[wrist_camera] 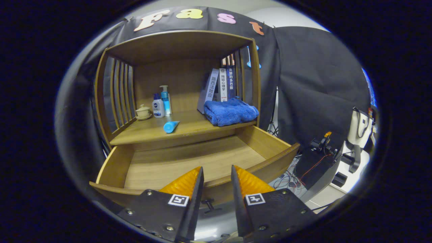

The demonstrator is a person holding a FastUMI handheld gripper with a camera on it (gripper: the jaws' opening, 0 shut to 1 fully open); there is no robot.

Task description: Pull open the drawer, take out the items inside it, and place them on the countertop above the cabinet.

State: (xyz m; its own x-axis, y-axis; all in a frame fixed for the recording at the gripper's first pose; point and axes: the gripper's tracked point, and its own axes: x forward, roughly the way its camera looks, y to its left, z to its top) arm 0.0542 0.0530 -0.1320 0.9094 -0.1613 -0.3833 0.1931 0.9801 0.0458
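The drawer [189,162] stood pulled open just ahead of the gripper [217,175], whose fingers gaped, holding nothing; the drawer's knob [208,204] showed between them, partly hidden.

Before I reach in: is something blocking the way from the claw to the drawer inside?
Nothing visible does. The claw hangs open above the drawer's front edge, holding nothing, and the drawer floor beyond looks bare.

Wooden drawer [189,162] pulled open; blue tube [170,126] and towel [230,111] on countertop [148,131]
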